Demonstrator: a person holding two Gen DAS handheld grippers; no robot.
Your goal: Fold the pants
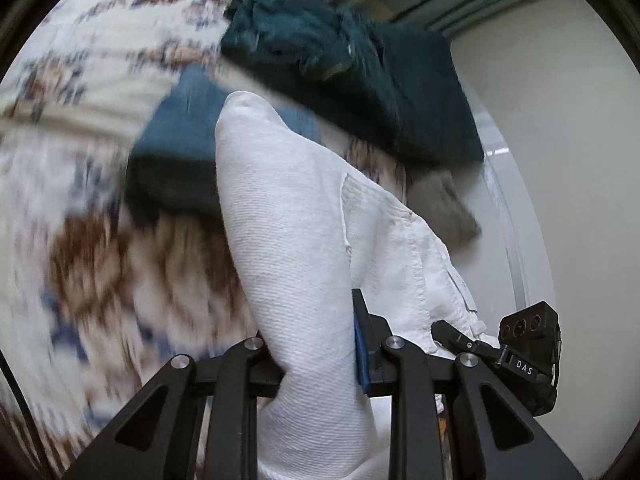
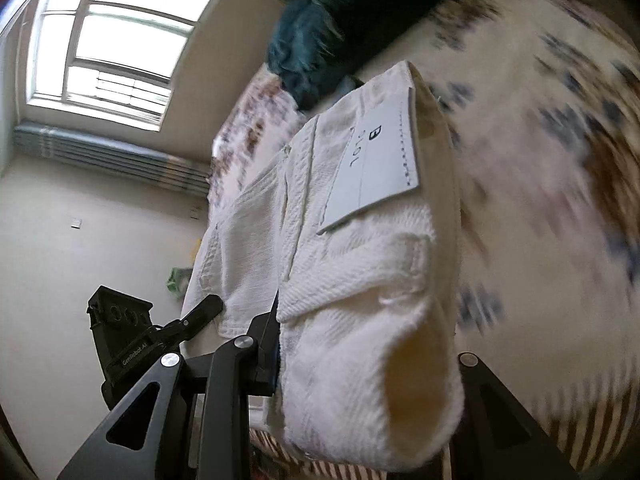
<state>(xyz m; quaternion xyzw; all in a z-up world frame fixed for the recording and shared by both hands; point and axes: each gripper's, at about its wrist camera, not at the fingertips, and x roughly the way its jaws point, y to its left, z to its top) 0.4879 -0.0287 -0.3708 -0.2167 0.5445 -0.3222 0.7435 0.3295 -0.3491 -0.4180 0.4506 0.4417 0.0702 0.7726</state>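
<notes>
pants: the white pants (image 1: 304, 216) are up in the air over the patterned bed (image 1: 80, 128), bunched thick at both tools. In the right wrist view the waistband end faces you, with the white leather patch (image 2: 372, 168) showing.

left tool: your left tool (image 1: 316, 344) is clamped on a thick roll of the white fabric; cloth fills the whole gap between the fingers.

right tool: your right tool (image 2: 368, 344) is pinched on the waistband side, with a fat fold of cloth bulging between the fingers. You can also spot the left tool off to the side in this view.

risk 1: honestly the grip looks bulky on both sides. Several layers are jammed in, so I'd guess the outer layer could creep out and the fold would land lopsided.

risk 2: there's a dark teal garment (image 1: 360, 80), a folded blue piece (image 1: 180, 120) and a grey item (image 1: 448, 208) lying on the bed near the pants. If you lay the pants down carelessly, they could drape over that stuff and wrinkle.

risk 3: the background is smeared with blur, so I'd say things are moving quick. A fast swing could flip the loose end the wrong way.

pose: both tools are tilted hard, with the left tool looking across the bed and the right tool angled toward the window (image 2: 112, 48) and wall. They sit close together on the same bundle.
</notes>
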